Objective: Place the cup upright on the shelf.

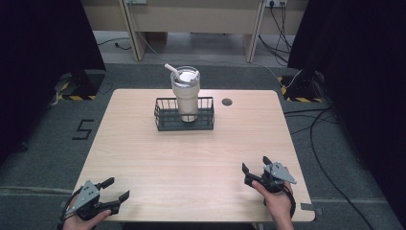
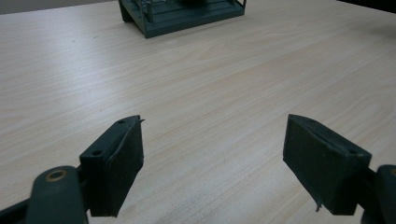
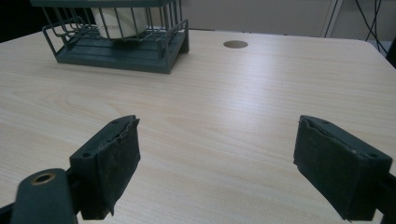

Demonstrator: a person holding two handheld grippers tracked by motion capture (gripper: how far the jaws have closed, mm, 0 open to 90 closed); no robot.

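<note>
High view shows a tall cream metal cup (image 1: 186, 98) with a clear lid (image 1: 187, 75) and a pale straw (image 1: 171, 70) poking out toward 10 o'clock. The cup stands up straight inside a dark green wire basket (image 1: 163, 122). The basket sits on the light wooden counter (image 1: 191, 163), out at 12 o'clock from the person and well away from both hands.

The cup looks hard and smooth, so it may be slippery. It is wide at the top and thinner at the bottom. If it is full, it will be heavy, and it could tip because it is so tall. I cannot tell how full it is. The best place to grab it seems to be the thinner part just above the basket rim, one jaw on each side. The straw and lid look too weak to lift by. The basket is stiff wire and likely light. Its top rim is a good place to pinch.

A small round grey hole (image 1: 227, 101) is in the counter at 3 o'clock from the basket, near it but not touching.

The left gripper (image 1: 118, 187) is at 7 o'clock, by the near edge. Its jaws are spread wide with nothing between them. The right gripper (image 1: 255, 163) is at 5 o'clock, low over the counter. In the right gripper view its jaws stand wide apart too, holding nothing, and they point toward the basket.
</note>
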